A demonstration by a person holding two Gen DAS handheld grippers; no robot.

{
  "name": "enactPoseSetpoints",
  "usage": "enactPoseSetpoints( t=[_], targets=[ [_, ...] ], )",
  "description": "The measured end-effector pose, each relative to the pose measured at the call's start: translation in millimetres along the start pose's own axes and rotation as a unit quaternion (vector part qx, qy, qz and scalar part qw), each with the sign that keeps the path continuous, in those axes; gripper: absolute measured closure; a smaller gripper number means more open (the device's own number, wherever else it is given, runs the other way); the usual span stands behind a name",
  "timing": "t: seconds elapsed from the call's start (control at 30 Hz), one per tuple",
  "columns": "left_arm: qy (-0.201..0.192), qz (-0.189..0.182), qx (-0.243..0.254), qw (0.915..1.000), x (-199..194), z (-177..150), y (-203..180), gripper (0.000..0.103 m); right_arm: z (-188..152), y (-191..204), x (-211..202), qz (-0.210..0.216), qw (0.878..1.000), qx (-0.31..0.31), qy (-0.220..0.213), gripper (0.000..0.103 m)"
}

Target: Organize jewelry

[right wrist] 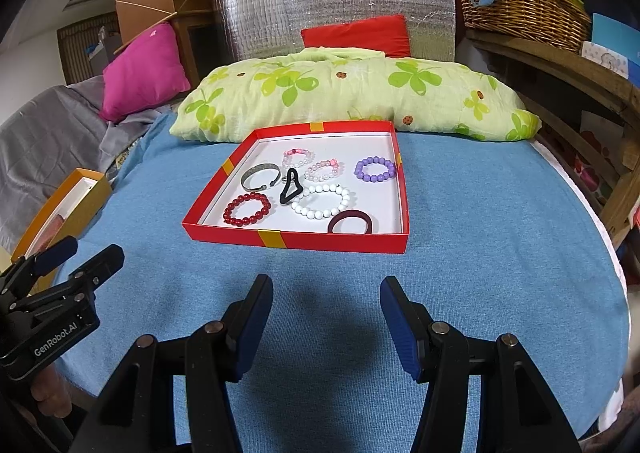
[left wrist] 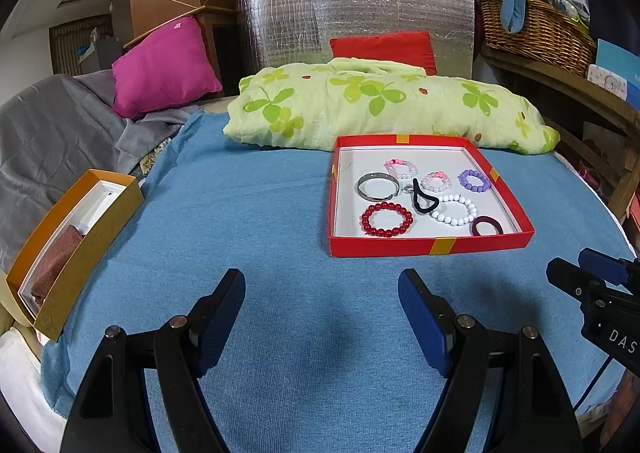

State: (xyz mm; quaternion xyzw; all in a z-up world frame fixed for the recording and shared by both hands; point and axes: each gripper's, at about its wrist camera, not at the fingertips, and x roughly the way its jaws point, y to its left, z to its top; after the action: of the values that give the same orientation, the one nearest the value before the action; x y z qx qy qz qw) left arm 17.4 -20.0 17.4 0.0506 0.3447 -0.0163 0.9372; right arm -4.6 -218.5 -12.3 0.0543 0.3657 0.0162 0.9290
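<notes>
Nearest, the left gripper (left wrist: 322,289) is seen with its jaws spread wide and nothing between them, above a blue knitted cloth (left wrist: 260,213) spread flat over the surface. The right gripper (right wrist: 326,295) is likewise held apart and empty, its blue ribbed pads (right wrist: 400,329) facing each other over the same cloth.

Beyond the grippers, a shallow red cardboard lid (right wrist: 296,241) with yellow tape strips and a white inside is set on the cloth. The jewelry is gathered in it. Closest to the front wall a dark maroon band (right wrist: 351,222) is found, and to its left a red beaded bracelet (right wrist: 247,209). Behind these a white beaded bracelet (right wrist: 320,201), a black elastic loop (right wrist: 290,187) and a grey metal open cuff (right wrist: 260,175) are laid, the loop resting between the cuff and the white beads. Farther back, two pale pink-and-clear beaded bracelets (right wrist: 320,170) and a purple beaded bracelet (right wrist: 375,170) are placed near the rear wall.

Well to the left, at the cloth's edge, an orange box (left wrist: 80,249) with a white lining is seen, and a brown fuzzy cloth (left wrist: 58,261) is held inside it.

Behind the lid, a soft pale green pillow (left wrist: 360,101) printed with clover leaves is laid across, with a magenta cushion (left wrist: 164,65), a red cushion (left wrist: 384,47) and a quilted silver foil panel (left wrist: 352,9) farther off. A woven wicker basket (left wrist: 532,33) is set on a wooden shelf at the right.
</notes>
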Motion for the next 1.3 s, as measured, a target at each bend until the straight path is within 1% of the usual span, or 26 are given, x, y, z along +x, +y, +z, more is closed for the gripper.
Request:
enactPoseSetpoints(
  t=[1.3],
  targets=[
    [0.001,0.0,0.003,1.0,2.5,-1.3,-2.1,0.023,0.1,0.3,0.8,0.0,1.0,-0.001,0.0,0.043]
  ],
)
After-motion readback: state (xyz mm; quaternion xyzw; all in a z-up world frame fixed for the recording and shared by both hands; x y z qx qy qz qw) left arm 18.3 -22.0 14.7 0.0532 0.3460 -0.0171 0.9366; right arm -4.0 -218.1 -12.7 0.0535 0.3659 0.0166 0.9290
